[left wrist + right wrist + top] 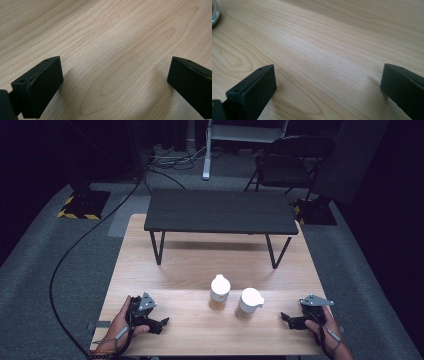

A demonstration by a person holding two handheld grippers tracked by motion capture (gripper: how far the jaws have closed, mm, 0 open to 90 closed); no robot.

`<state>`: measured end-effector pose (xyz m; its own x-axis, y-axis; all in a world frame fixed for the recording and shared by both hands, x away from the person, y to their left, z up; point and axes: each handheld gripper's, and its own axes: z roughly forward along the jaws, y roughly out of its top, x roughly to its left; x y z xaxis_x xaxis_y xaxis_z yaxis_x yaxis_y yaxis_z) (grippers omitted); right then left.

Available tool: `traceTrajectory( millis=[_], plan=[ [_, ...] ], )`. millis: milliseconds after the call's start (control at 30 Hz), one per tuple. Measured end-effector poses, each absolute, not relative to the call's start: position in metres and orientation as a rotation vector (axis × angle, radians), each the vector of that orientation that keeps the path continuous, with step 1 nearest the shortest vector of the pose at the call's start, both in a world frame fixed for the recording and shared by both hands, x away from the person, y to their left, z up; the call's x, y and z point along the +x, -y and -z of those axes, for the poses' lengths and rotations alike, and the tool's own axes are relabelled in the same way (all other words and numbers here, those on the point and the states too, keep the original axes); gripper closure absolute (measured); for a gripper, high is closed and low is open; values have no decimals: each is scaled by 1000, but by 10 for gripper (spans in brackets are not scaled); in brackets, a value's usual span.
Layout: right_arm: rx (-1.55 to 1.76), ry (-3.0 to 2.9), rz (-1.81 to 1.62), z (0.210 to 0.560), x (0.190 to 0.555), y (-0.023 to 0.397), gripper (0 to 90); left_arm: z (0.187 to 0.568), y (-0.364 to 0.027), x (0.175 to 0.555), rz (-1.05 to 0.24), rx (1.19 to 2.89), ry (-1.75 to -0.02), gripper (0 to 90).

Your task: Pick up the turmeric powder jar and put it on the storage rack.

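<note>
We inspected the light wooden table (165, 270) and took the two white-lidded jars as our reference. The left jar (219, 292) stood near the middle of the table's near half, holding an amber-coloured content under a white cap. The right jar (248, 303) stood just beside it, slightly nearer the person, apart from it, its white lid carrying a small spout or tab on one side.

We found the left gripper (161, 324) resting low at the table's near edge, well to the left of the left jar, held in the person's left hand (123, 322). In the left gripper view its jaws stood wide apart over bare wood, with nothing between them.

We found the right gripper (286, 317) near the right jar, on its right side, held in the person's right hand (320, 325) and pointing toward the jars. In the right gripper view its jaws likewise stood wide apart and gripped nothing; a curved glass base (214, 12) showed at the upper left corner.

Beyond the jars, a small black bench (220, 211) stood on the far half of the table.
</note>
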<state>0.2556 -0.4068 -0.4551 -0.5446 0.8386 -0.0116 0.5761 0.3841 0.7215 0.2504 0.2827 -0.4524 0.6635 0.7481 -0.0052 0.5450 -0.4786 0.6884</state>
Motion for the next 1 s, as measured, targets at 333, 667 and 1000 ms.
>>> traceTrajectory(
  millis=[333,667,1000],
  plan=[
    [1229,-2275,-962,455,256,407,0,453,-282,250,-395,2201,-1003,4],
    [1229,-2275,-962,455,256,407,0,452,-282,251,-394,2203,-1001,4],
    [1229,-2275,-962,455,256,407,0,453,-282,250,-393,2201,-1003,4]
  ],
)
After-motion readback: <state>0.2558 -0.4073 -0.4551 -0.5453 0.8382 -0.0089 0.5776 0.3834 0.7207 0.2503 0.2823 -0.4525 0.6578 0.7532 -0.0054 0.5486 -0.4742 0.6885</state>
